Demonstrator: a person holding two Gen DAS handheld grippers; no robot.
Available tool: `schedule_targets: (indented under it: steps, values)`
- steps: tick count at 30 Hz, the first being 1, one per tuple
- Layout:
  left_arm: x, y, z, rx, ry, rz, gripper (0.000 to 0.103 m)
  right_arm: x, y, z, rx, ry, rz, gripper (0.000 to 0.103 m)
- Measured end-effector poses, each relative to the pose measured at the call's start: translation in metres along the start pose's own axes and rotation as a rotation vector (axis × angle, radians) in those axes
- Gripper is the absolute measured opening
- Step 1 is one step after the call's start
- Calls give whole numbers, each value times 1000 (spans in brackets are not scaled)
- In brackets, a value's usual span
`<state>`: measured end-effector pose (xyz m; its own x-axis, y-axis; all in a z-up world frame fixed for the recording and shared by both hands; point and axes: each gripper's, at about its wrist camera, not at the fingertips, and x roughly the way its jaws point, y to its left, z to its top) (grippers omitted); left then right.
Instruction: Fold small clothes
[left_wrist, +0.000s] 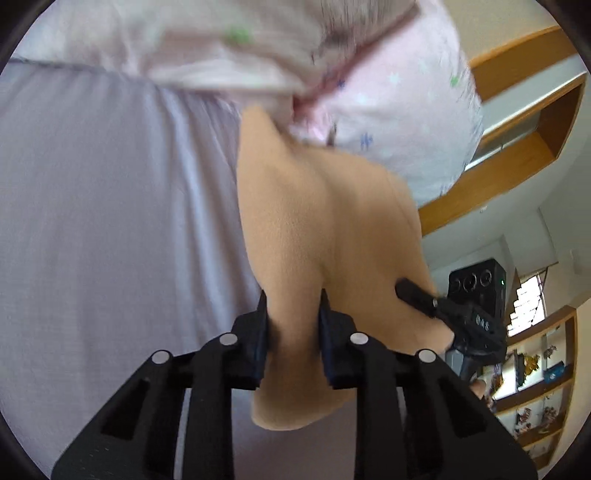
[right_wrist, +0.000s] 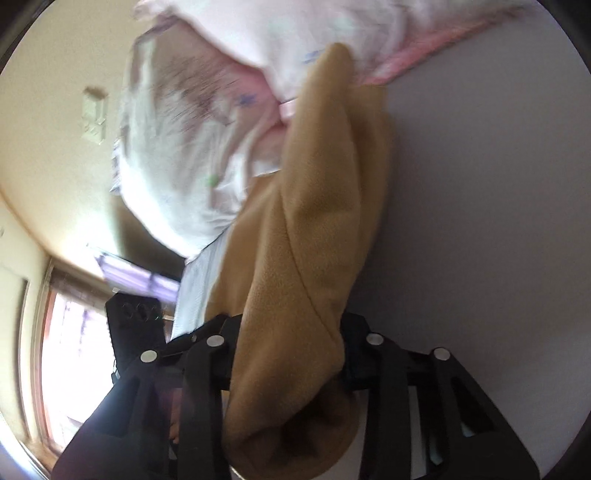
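A tan fleece garment (left_wrist: 325, 221) hangs lifted above a pale lavender sheet (left_wrist: 110, 221). My left gripper (left_wrist: 293, 299) is shut on its near edge, with cloth bunched between the fingers. My right gripper (left_wrist: 417, 295) shows at the right of the left wrist view and pinches the same garment. In the right wrist view the right gripper (right_wrist: 288, 354) is shut on a thick fold of the tan garment (right_wrist: 317, 229). A pink star-print garment (left_wrist: 388, 96) lies crumpled beyond it and also shows blurred in the right wrist view (right_wrist: 192, 140).
The lavender sheet (right_wrist: 480, 221) covers the work surface. Wooden shelving (left_wrist: 535, 122) and a shelf with small items (left_wrist: 539, 376) stand at the right. A window (right_wrist: 70, 350) and a cream wall (right_wrist: 55, 147) lie left in the right wrist view.
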<state>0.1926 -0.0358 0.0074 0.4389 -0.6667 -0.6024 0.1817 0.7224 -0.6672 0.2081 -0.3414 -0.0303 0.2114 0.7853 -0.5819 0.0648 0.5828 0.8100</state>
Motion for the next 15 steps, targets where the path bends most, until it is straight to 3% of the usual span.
schedule_targets:
  steps: [4, 7, 9, 11, 15]
  values:
    - [-61, 18, -10, 37, -123, 46, 23, 39, 43, -7, -133, 77, -20, 36]
    - [-87, 33, -29, 46, -116, 121, 24, 63, 53, -8, -138, 150, -122, 44]
    - [-106, 35, -40, 81, -156, 165, 20, 50, 53, -4, -125, 81, -141, 50]
    - [-127, 28, -47, 133, -217, 188, 23, 26, 52, 8, -83, -66, -161, 51]
    - [-123, 2, -51, 238, -196, 138, 41, 36, 63, 28, -62, -104, -212, 51]
